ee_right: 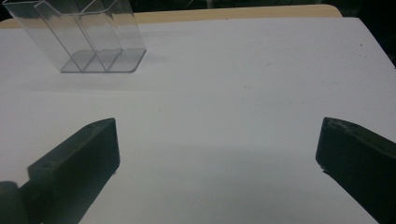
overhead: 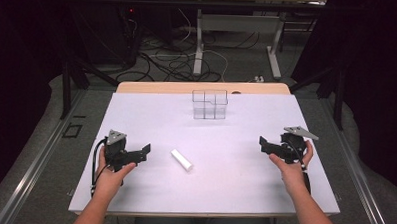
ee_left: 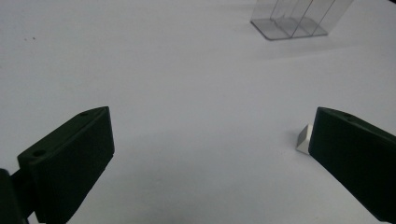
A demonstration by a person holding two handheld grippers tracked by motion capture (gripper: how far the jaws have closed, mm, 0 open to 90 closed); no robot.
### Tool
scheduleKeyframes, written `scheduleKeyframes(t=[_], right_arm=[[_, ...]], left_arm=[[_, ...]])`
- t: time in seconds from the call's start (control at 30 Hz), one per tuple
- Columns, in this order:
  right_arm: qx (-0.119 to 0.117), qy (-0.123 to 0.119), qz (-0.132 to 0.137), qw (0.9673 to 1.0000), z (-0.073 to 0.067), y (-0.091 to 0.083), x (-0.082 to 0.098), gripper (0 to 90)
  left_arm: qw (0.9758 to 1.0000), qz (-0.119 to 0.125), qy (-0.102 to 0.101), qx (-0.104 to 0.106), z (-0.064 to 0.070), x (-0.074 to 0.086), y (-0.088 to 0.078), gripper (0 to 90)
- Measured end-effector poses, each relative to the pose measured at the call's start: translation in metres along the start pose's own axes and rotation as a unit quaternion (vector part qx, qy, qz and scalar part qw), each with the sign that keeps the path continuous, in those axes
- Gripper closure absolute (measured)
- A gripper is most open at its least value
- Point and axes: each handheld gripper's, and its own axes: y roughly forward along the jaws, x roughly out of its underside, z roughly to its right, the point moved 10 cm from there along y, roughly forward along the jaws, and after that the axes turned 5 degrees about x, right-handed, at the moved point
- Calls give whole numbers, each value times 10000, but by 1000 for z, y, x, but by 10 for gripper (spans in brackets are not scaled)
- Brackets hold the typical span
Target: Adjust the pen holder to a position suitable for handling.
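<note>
A white sheet (overhead: 219,183) is seen covering the table, its surface flat and matte; a strip of pale wood (overhead: 202,87) is left bare along the far edge. Faint specks are noted on the sheet in the two gripper views.

The white block (overhead: 182,160), small and oblong, is found lying flat near the middle of the sheet, set at a slant, between the two grippers and apart from both. In the left gripper view one end of it (ee_left: 302,139) is glimpsed just past the right-hand jaw, the rest hidden behind that jaw.

A clear plastic organizer (overhead: 210,104) with dividers is set upright toward the far edge of the sheet, well apart from the block. Its compartments are seen in the left gripper view (ee_left: 296,18) and in the right gripper view (ee_right: 84,35).

The left gripper (overhead: 144,151) is held low over the sheet at the near left, jaws spread wide with only bare sheet between them. The right gripper (overhead: 263,143) is held at the near right, jaws likewise released and nothing grasped. Both are pointed inward across the sheet.

Beyond the table a grey floor is seen, with tangled dark and white cables (overhead: 173,61), and the metal legs of a second table (overhead: 199,42). The sides of the room are lost in darkness.
</note>
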Motion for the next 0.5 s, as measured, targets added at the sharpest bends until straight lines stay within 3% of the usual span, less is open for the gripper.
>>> scheduleKeyframes(t=[0.13,0.33,0.5], right_arm=[[-48,-145,12,9999,-5,-4,1,0],[-75,-111,57,9999,-15,-3,-6,67],[-187,-256,1,9995,-27,1,-13,147]], left_arm=[[9999,129,-84,67,2,-6,-4,0],[9995,318,64,57,6,-13,-9,0],[9992,370,113,115,11,-15,-10,0]])
